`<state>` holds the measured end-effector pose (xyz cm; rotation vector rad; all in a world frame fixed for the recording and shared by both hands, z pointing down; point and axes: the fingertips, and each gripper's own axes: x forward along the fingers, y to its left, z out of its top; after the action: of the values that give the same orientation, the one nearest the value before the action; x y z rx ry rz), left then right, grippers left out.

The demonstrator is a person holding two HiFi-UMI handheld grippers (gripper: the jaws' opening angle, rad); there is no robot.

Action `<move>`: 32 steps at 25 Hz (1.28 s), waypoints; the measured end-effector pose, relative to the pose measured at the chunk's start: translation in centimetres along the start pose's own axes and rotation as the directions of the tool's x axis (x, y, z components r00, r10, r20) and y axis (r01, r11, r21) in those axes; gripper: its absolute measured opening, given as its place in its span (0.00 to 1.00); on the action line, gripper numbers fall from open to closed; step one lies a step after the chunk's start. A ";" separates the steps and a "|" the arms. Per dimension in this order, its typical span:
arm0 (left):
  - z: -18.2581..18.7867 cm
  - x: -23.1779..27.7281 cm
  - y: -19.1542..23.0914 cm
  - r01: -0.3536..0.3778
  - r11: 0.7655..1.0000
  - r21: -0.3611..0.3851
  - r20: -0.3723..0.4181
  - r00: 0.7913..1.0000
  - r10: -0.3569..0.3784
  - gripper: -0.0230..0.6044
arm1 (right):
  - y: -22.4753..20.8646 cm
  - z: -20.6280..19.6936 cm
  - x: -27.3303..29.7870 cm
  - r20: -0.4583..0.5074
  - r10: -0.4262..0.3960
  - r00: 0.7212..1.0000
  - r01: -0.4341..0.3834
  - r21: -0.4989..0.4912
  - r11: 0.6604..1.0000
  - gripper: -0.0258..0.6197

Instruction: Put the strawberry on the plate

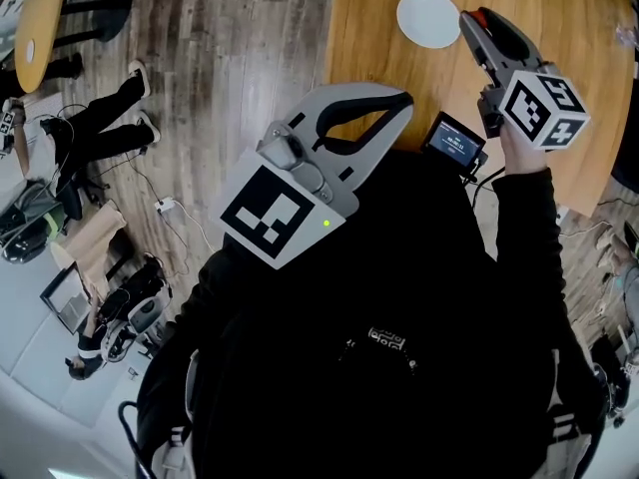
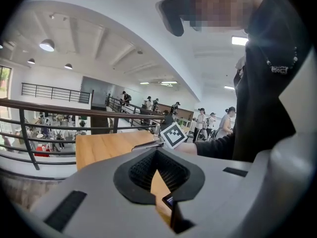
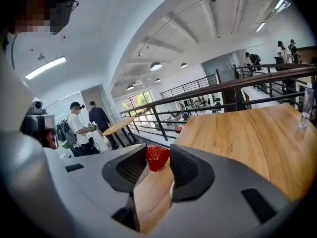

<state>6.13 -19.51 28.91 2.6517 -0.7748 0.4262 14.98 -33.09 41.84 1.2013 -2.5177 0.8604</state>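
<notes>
The white plate (image 1: 427, 18) lies bare on the wooden table (image 1: 369, 28) at the far side of the head view. My right gripper (image 1: 477, 18) hovers just right of the plate, raised off the table. It is shut on the red strawberry (image 3: 157, 157), which sits pinched between the ribbed pads near the tips. My left gripper (image 1: 403, 101) is held low in front of my chest at the table's near edge. It is shut with its tips touching (image 2: 157, 151) and nothing between them. From the left gripper view, the right gripper's marker cube (image 2: 173, 134) shows over the tabletop.
A small screen (image 1: 454, 140) hangs below the right gripper. A clear glass (image 3: 304, 108) stands at the table's far right edge. A dark metal railing (image 3: 223, 90) runs behind the table. Wooden floor (image 1: 230, 58) lies left of it, with people standing in the distance.
</notes>
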 end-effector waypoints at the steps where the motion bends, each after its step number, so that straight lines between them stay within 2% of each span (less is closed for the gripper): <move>1: 0.1 0.0 0.0 -0.006 1.000 -0.001 0.001 1.000 0.006 0.03 | -0.3 0.0 0.1 -0.004 0.001 1.000 -0.001 -0.004 1.000 0.28; 11: 0.8 -1.7 0.8 -0.073 0.996 -0.056 0.029 0.997 0.074 0.03 | -1.2 0.5 1.8 -0.045 -0.005 0.999 0.004 -0.019 1.000 0.28; 16: 0.2 -1.7 1.3 -0.084 0.992 -0.092 0.038 0.995 0.088 0.04 | -2.9 -1.0 2.7 -0.094 -0.023 0.995 0.022 -0.015 1.000 0.28; 20: 2.9 -2.7 2.6 -0.074 0.988 -0.138 0.060 0.995 0.083 0.03 | -3.3 0.6 3.6 -0.148 -0.049 0.988 0.045 -0.036 0.998 0.28; 22: 3.5 -3.1 2.8 -0.073 0.986 -0.150 0.058 0.995 0.083 0.03 | -3.7 0.3 4.1 -0.179 -0.058 0.982 0.053 -0.037 0.998 0.28; 27: 2.6 -3.7 3.1 -0.084 0.977 -0.193 0.035 0.995 0.093 0.03 | -5.9 -3.4 5.8 -0.268 -0.073 0.961 0.067 -0.031 0.997 0.28; 32: 3.0 -4.9 2.8 -0.099 0.973 -0.209 0.030 0.994 0.108 0.03 | -7.9 -7.3 6.9 -0.381 -0.105 0.918 0.092 -0.052 0.994 0.28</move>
<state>1.19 -20.66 25.01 2.4411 -0.9211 0.3002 16.27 -37.05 53.91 1.0214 -2.1311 0.9224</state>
